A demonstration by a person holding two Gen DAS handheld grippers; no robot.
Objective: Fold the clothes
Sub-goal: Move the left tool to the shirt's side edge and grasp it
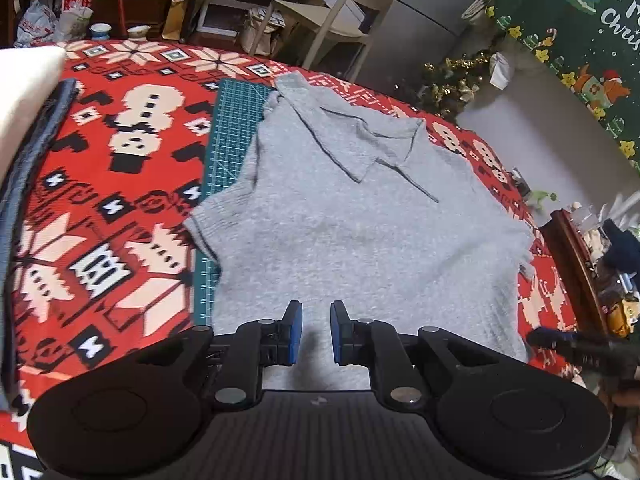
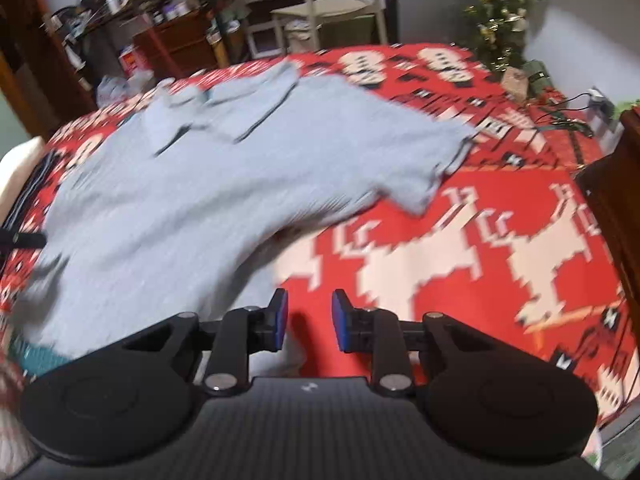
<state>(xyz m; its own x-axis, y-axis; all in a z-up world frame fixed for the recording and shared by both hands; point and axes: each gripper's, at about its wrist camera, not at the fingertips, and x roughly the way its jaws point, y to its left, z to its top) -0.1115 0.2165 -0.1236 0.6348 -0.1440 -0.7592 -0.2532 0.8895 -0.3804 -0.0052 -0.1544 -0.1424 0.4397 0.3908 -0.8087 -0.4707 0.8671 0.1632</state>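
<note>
A grey short-sleeved polo shirt [image 1: 360, 208] lies spread face up on the red patterned tablecloth [image 1: 120, 160], collar away from me. My left gripper [image 1: 316, 332] hovers over its lower body, jaws a narrow gap apart with nothing between the blue pads [image 1: 294, 332]. The right wrist view is blurred by motion. There the shirt [image 2: 208, 184] fills the left half, one sleeve [image 2: 440, 160] stretched right. My right gripper [image 2: 309, 320] is open and empty beside the shirt's near edge, over the red cloth [image 2: 480, 240]. Its dark tip [image 1: 560, 344] shows at the shirt's right side.
A green cutting mat [image 1: 232, 128] lies under the shirt's left side. A white folded cloth [image 1: 24, 92] and denim [image 1: 36, 140] are stacked at the table's left. Beyond stand a pale chair [image 1: 352, 4] and a small Christmas tree [image 1: 456, 80]. A wooden stand [image 1: 576, 264] sits right.
</note>
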